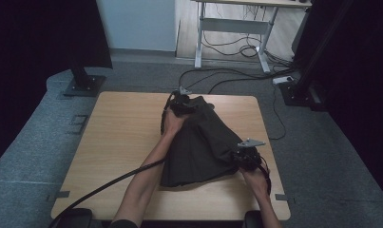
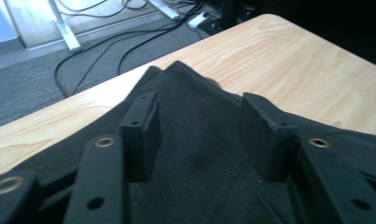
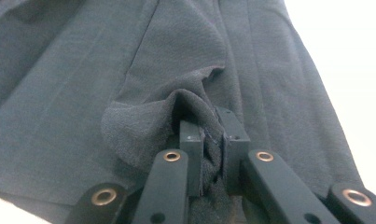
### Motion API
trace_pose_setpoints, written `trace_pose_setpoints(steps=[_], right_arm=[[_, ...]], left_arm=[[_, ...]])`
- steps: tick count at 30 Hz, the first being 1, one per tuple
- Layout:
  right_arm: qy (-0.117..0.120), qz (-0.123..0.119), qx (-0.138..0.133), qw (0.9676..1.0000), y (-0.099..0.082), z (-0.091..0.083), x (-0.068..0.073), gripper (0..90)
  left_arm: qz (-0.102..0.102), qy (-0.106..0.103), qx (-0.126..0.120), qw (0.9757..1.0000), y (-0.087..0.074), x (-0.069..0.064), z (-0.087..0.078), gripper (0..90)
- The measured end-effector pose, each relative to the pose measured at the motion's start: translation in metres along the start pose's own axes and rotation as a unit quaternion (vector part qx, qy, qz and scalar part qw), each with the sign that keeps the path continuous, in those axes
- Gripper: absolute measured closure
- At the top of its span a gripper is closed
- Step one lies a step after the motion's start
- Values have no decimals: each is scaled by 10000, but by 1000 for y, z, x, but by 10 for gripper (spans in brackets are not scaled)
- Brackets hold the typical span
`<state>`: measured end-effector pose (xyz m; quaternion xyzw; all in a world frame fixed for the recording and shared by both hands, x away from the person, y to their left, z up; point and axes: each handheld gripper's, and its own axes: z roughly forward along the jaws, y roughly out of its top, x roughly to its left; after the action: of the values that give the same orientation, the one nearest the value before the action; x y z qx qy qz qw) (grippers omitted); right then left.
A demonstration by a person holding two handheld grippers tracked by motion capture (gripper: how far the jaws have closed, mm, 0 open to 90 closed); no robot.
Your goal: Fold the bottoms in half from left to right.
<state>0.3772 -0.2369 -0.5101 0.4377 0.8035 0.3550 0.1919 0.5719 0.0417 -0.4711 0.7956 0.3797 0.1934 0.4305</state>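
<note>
Nearest the person, at the table's near right corner, the right hand (image 1: 256, 179) holds the right gripper (image 1: 246, 157), whose grey three-cornered plate (image 1: 250, 142) sits on top. In the right gripper view, the right gripper's (image 3: 212, 135) jaws are pinched together on a bunched fold of the dark garment (image 3: 129, 84), the cloth wrinkling up between and just ahead of the jaw tips. From the high view, the dark garment (image 1: 203, 145) lies spread in the middle and right part of the wooden table (image 1: 118, 137), its wide hem toward the near edge and its narrower end toward the far edge; what kind of garment it is cannot be told. The left forearm crosses the table from the bottom, and the left hand (image 1: 172, 124) holds the left gripper (image 1: 182, 105) at the garment's far end, with a black cable (image 1: 113, 180) trailing back toward the near left corner. In the left gripper view, the left gripper (image 2: 199, 119) has its jaws spread apart, one on each side of a raised ridge of the cloth (image 2: 195, 140), not closed on it, with bare tabletop (image 2: 288, 65) beyond. Past the table, grey carpet (image 1: 141, 76) carries loose cables (image 1: 227, 76), and a white-legged desk (image 1: 236, 28) stands farther back.
</note>
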Motion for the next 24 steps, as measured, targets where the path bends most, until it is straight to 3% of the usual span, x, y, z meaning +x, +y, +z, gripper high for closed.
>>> trace_pose_setpoints(steps=[4, 11, 16, 24], right_arm=[[34, 49, 30, 10000, -2, -1, -3, 769], [64, 51, 199, 9998, -9, -7, -5, 578], [40, 103, 274, 9996, -18, -17, -11, 452], [-110, 93, 158, 9998, -16, -35, -13, 389]], left_arm=[[71, -57, -27, 10000, -3, -2, -10, 387], [-23, -276, -40, 9996, -14, -3, -29, 317], [45, -320, -3, 9995, -21, -7, -46, 237], [269, -425, 118, 9987, -34, -21, -77, 149]])
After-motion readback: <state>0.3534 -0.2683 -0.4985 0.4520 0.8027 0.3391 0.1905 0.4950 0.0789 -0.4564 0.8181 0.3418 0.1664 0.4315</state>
